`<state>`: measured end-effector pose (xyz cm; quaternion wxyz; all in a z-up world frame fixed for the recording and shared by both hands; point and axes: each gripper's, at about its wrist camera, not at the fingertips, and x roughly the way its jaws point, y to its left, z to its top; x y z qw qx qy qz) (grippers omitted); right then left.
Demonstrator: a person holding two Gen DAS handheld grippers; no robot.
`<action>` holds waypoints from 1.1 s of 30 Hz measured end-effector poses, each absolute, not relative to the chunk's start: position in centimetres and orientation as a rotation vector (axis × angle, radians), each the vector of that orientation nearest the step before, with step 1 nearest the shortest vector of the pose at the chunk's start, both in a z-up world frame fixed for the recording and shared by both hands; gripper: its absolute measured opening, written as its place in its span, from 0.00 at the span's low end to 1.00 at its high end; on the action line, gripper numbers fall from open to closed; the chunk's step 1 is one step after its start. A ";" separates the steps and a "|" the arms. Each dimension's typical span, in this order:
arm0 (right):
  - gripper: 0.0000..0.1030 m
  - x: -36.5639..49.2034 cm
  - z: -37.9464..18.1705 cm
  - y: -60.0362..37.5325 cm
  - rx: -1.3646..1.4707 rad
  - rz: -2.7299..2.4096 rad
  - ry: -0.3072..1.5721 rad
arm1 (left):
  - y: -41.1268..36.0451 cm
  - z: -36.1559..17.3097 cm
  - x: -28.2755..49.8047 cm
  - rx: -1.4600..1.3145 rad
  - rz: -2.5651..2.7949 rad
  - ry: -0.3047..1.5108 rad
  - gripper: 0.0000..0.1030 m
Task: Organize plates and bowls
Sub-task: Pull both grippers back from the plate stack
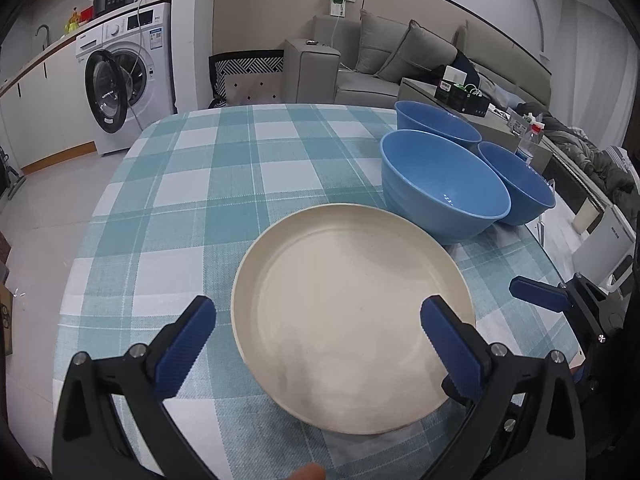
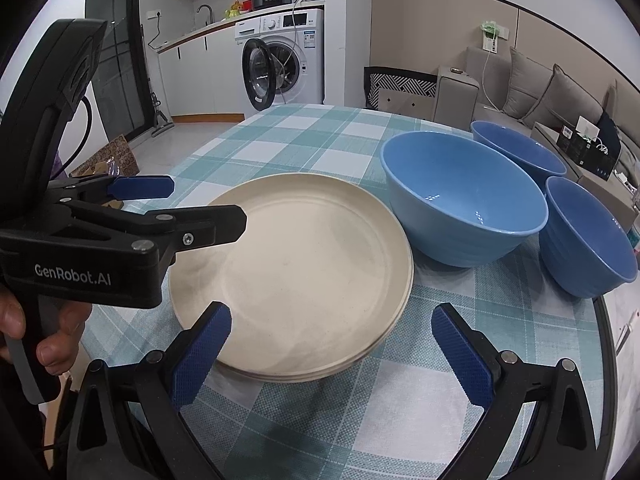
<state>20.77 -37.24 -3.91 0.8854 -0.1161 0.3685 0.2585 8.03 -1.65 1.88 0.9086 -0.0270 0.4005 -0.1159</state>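
Note:
A stack of cream plates (image 1: 352,316) (image 2: 296,276) lies on the checked tablecloth (image 1: 208,184) (image 2: 304,128). Three blue bowls stand apart to its right: a near one (image 1: 444,184) (image 2: 464,196), a far one (image 1: 436,122) (image 2: 516,148) and a right one (image 1: 516,184) (image 2: 588,236). My left gripper (image 1: 318,322) is open, its right finger over the plate's near right rim; it also shows from the side in the right wrist view (image 2: 188,204). My right gripper (image 2: 332,324) is open and empty, just in front of the plates; one fingertip (image 1: 536,296) shows in the left wrist view.
The round table's right edge (image 2: 608,320) runs close behind the bowls. A washing machine (image 1: 124,80) with its door open stands beyond the table at the left. A grey sofa (image 1: 400,60) and a low table with boxes (image 1: 460,96) are at the back right.

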 end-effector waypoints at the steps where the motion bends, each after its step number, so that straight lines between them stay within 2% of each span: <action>1: 0.99 20.8 -4.0 -37.2 -0.242 0.539 0.768 | -1.7 1.9 8.0 -0.057 -0.239 0.827 1.00; 33: 0.99 21.5 -2.5 -38.4 -0.225 0.540 0.750 | -0.9 2.7 8.3 -0.091 -0.233 0.792 1.00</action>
